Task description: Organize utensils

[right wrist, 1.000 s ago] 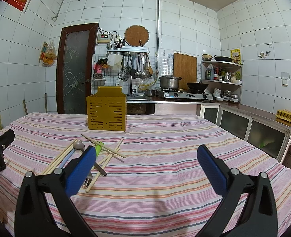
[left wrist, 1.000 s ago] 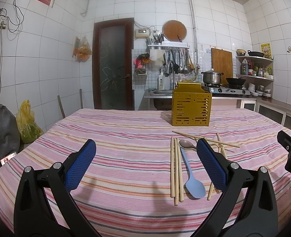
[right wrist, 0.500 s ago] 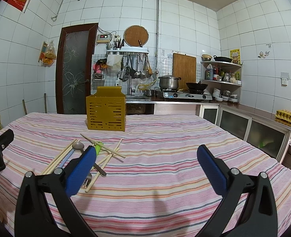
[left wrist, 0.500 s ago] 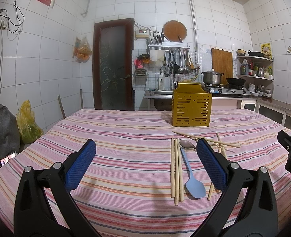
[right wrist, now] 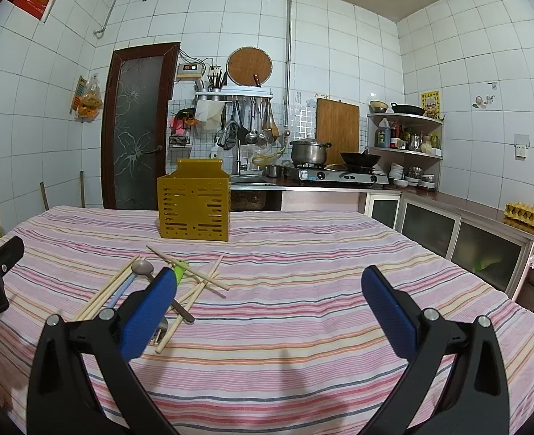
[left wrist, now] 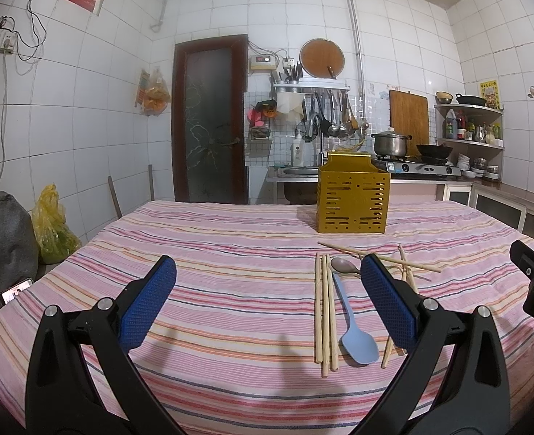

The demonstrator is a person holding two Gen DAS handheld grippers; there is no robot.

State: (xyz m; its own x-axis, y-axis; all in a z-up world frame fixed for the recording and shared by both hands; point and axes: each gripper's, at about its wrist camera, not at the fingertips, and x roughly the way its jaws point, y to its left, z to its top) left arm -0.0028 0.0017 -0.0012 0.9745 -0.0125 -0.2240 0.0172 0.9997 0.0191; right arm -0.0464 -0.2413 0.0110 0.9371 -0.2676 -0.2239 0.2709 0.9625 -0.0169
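Observation:
A yellow slotted utensil holder (left wrist: 353, 199) stands upright on the striped tablecloth (left wrist: 230, 253); it also shows in the right wrist view (right wrist: 193, 206). In front of it lie several wooden chopsticks (left wrist: 324, 308), a light blue spoon (left wrist: 354, 330) and a brownish spoon (left wrist: 343, 265). The right wrist view shows the chopsticks (right wrist: 201, 282), the brownish spoon (right wrist: 142, 267), a green-handled utensil (right wrist: 180, 270) and a fork partly hidden behind my finger. My left gripper (left wrist: 267, 304) is open and empty, left of the pile. My right gripper (right wrist: 268, 308) is open and empty, right of the pile.
A kitchen counter with a sink, a gas stove and a pot (right wrist: 310, 152) runs behind the table. A corner shelf (right wrist: 405, 137) holds bottles and bowls. A yellow bag (left wrist: 53, 228) and a grey bundle (left wrist: 2, 243) sit left of the table.

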